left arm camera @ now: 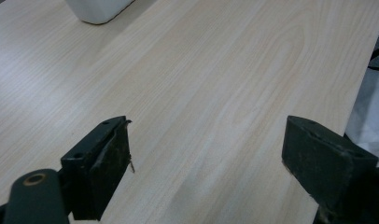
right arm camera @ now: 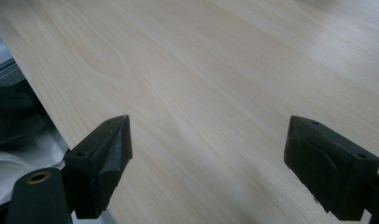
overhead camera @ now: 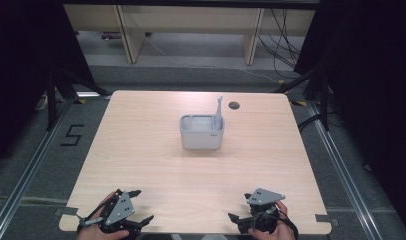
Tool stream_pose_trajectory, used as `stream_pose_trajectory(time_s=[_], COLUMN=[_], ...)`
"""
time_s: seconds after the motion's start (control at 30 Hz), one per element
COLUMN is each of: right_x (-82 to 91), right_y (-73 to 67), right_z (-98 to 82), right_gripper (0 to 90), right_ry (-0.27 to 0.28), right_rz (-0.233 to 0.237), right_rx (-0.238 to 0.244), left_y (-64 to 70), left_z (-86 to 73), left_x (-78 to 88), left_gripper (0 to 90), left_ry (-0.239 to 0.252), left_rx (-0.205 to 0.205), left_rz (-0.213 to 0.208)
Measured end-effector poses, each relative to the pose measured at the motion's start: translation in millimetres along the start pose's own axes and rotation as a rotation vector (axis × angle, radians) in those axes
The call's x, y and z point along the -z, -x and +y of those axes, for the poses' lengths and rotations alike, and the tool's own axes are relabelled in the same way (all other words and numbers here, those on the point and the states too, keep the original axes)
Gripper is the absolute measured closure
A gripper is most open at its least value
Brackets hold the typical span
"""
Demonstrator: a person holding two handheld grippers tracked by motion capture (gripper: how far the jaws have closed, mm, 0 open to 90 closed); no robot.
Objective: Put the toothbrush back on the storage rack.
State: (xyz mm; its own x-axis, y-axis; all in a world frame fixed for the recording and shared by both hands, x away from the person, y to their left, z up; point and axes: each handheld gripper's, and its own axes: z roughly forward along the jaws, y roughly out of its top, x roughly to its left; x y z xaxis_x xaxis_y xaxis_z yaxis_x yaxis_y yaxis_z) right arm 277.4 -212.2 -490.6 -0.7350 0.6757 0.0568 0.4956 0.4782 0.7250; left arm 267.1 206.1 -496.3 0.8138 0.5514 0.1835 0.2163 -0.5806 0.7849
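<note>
A light grey box-shaped holder [overhead camera: 202, 134] stands at the middle of the wooden table [overhead camera: 141, 150]. A grey long-handled utensil [overhead camera: 219, 106] stands upright in the holder's right compartment. My left gripper [overhead camera: 142, 205] rests at the near left edge, held by a hand, its jaws wide apart with nothing between them. My right gripper [overhead camera: 239, 206] sits at the near right edge, also open and holding nothing. In the left gripper view my left gripper [left arm camera: 206, 149] looks over bare wood, with the holder's [left arm camera: 99, 9] lower corner at the top left. In the right gripper view my right gripper [right arm camera: 208, 149] faces bare tabletop.
A round cable hole [overhead camera: 234, 105] lies in the table behind the holder. Wooden furniture legs [overhead camera: 128, 35] and loose cables [overhead camera: 283, 45] are on the floor beyond the far edge. Dark curtains flank both sides. The table's near edge [right arm camera: 43, 102] runs close by the right gripper.
</note>
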Motion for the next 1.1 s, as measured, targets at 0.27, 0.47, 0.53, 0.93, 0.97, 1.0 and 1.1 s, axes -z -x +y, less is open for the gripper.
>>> stream_pose_trajectory(time_s=[0.27, 0.47, 0.53, 0.93, 0.97, 1.0, 1.1], right_x=[1.2, 0.6, 0.1, 0.1, 0.2, 0.1, -0.3], right_y=[-4.5, -1.8, -0.7, -0.9, -1.0, -1.0, -1.0], right_z=[-3.3, -4.1, -4.2, -4.0, -3.8, -3.8, -3.9], right_gripper=[16.1, 16.1, 16.0, 16.1, 16.1, 16.1, 16.1], right_ry=[-0.022, -0.017, -0.015, -0.019, -0.018, -0.018, -0.022], right_rz=[0.008, -0.002, -0.003, -0.006, -0.012, -0.012, -0.008], right_rx=[-0.004, 0.005, 0.018, 0.026, 0.028, 0.029, 0.027], left_y=[0.2, -0.6, -0.3, -1.9, -1.0, -1.2, -1.7], left_z=[-0.1, 0.2, 0.4, 0.6, 0.0, 0.1, 0.5], left_x=[-0.2, 0.4, 0.7, 1.3, 0.1, 0.4, 1.1], left_gripper=[14.7, 14.7, 14.8, 14.8, 14.8, 14.7, 14.7], left_ry=[0.000, -0.013, -0.017, -0.033, -0.020, -0.024, -0.030], left_rx=[0.000, -0.015, -0.015, -0.033, -0.032, -0.033, -0.032], left_rz=[0.000, -0.002, -0.005, 0.004, 0.026, 0.020, 0.003])
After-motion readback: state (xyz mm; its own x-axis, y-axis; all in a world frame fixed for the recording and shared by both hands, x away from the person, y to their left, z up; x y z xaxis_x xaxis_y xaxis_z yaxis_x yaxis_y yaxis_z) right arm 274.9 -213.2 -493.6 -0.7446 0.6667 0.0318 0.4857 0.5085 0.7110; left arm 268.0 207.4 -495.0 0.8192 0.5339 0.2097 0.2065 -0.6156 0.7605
